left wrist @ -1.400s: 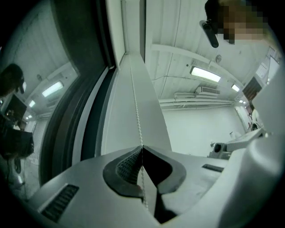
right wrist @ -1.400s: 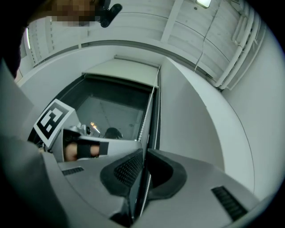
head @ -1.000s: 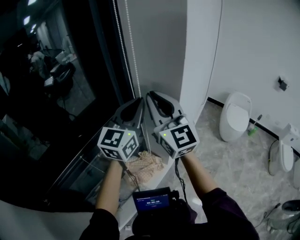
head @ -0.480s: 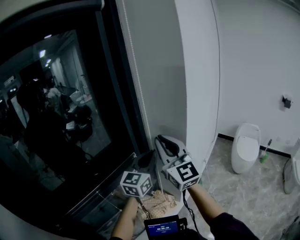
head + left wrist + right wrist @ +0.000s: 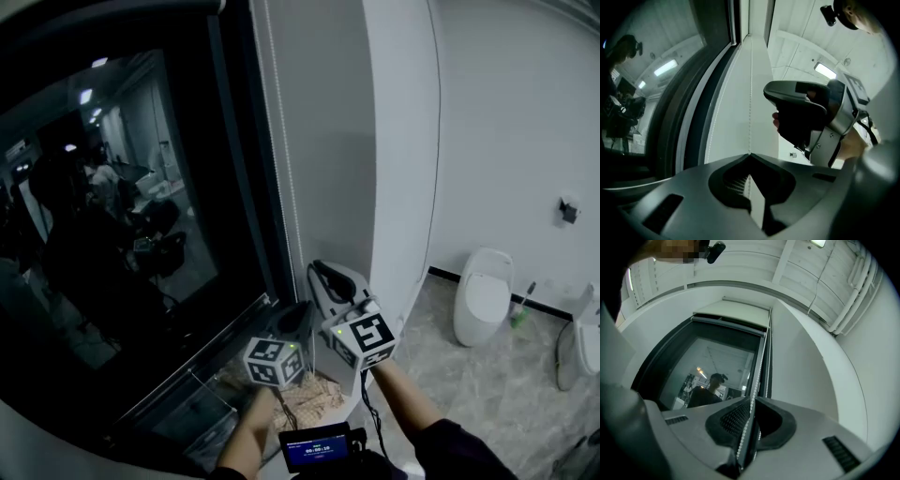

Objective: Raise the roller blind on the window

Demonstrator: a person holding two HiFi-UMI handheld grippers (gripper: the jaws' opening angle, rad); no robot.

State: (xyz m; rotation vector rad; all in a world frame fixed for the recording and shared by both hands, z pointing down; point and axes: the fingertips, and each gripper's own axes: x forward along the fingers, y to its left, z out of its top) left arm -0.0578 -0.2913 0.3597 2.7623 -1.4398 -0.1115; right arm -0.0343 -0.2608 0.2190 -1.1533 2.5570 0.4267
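Note:
A white bead chain (image 5: 284,169) hangs along the dark window frame, right of the window glass (image 5: 122,216). My left gripper (image 5: 302,307) is shut on the chain low down; in the left gripper view the chain (image 5: 751,84) runs straight up from the closed jaws (image 5: 750,157). My right gripper (image 5: 316,269) sits just above and to the right, also shut on the chain (image 5: 761,357), which passes between its pads (image 5: 751,404). The roller blind (image 5: 733,310) is rolled up high at the top of the window, leaving the glass uncovered.
A white wall corner (image 5: 403,141) stands right of the window. On the tiled floor beyond it are a white toilet (image 5: 483,295) and a brush (image 5: 518,309). A woven cloth (image 5: 305,398) lies on the sill below my hands. A small screen (image 5: 314,448) sits at my chest.
My left gripper has sunk along the chain and now sits lower than the right, which stayed put. The head view has tilted up, so more of the window shows.

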